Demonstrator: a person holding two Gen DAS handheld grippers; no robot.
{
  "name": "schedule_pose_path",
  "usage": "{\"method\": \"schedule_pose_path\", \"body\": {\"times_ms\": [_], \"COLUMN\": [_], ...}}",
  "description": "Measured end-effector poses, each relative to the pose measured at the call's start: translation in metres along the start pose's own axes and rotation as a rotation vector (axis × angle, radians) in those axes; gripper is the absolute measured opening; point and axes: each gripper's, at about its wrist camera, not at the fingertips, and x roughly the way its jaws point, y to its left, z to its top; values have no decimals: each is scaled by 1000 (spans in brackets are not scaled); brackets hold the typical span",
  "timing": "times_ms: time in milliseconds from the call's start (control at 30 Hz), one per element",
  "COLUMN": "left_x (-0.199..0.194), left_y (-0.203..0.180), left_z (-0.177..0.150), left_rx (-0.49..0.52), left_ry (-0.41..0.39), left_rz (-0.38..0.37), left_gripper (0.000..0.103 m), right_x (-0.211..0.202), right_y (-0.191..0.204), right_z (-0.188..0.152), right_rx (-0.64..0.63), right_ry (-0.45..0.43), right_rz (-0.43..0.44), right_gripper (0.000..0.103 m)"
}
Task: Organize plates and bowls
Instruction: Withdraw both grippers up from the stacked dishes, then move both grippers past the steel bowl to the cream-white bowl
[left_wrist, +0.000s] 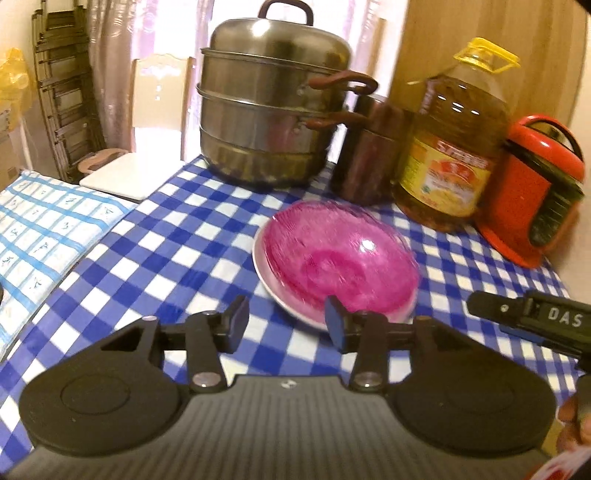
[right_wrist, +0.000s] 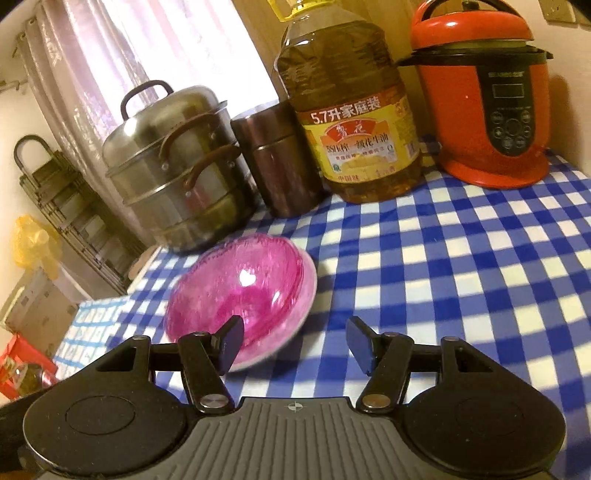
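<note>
Overhead, curtains (right_wrist: 122, 66); below, checked tablecloth (right_wrist: 443, 266).

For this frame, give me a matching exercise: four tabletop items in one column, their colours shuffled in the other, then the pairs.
Items:
1. ribbed glass bowl
2. domed electric pressure cooker
3. tiered lidded steamer pot
4. handle of the large plastic oil bottle

Colours:
A. yellow
B. steel grey
C. pink
D. orange-red

Pairs: 1-C, 2-D, 3-B, 4-A
</note>
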Motion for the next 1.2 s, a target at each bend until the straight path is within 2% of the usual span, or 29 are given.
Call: {"method": "schedule_pose_path", "body": {"times_ms": [100,233,633,967,1200], "left_x": [-18,-42,-95,-116,-126], "left_y": [-1,-3,-3,10,9], "left_z": [-7,-16,-47,-65,-73], "left_rx": [14,40,93,99,110], "left_ry": [16,13,58,104,116], "left_rz": [-24,-50,-97,-89,-97], "left_gripper": [44,53,55,55,55], "right_x": [-16,-39,-90,-119,-141], "right_y": [5,9,24,36,28], "right_z": [-11,-29,-62,-81,-89], "right_rx": [4,17,16,-6,7], "right_ry": [13,36,72,78,67], "right_rz": [-1,-6,-18,-19,-42], "right_gripper": [61,61,61,61,61]}}
